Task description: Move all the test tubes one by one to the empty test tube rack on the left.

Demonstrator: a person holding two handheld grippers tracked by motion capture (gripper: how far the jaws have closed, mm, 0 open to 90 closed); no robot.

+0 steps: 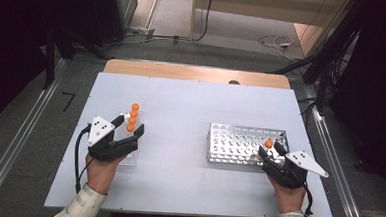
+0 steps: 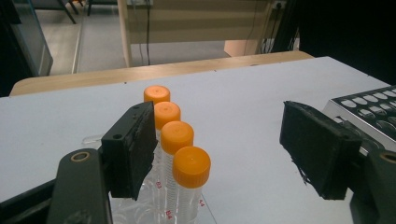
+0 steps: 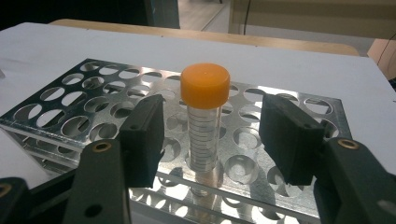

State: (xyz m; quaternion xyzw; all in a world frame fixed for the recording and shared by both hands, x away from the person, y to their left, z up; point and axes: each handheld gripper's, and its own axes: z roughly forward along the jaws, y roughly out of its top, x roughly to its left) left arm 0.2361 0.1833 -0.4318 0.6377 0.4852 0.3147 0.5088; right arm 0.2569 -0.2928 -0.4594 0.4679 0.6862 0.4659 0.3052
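Several clear tubes with orange caps (image 1: 132, 117) (image 2: 175, 135) stand in a row in a clear plastic holder (image 1: 128, 155) at the table's left. My left gripper (image 1: 129, 125) (image 2: 219, 140) is open beside them; its left pad sits against the row and the right pad hangs over bare table. On the right, one orange-capped tube (image 1: 269, 143) (image 3: 205, 86) stands upright in a hole of the metal rack (image 1: 234, 140) (image 3: 70, 98). My right gripper (image 1: 270, 146) (image 3: 215, 135) straddles this tube, with a gap showing on each side between pad and tube.
The white table (image 1: 181, 108) has a wooden strip along its far edge. The metal rack's other holes hold nothing. Dark stands and cables crowd the floor beyond the table.
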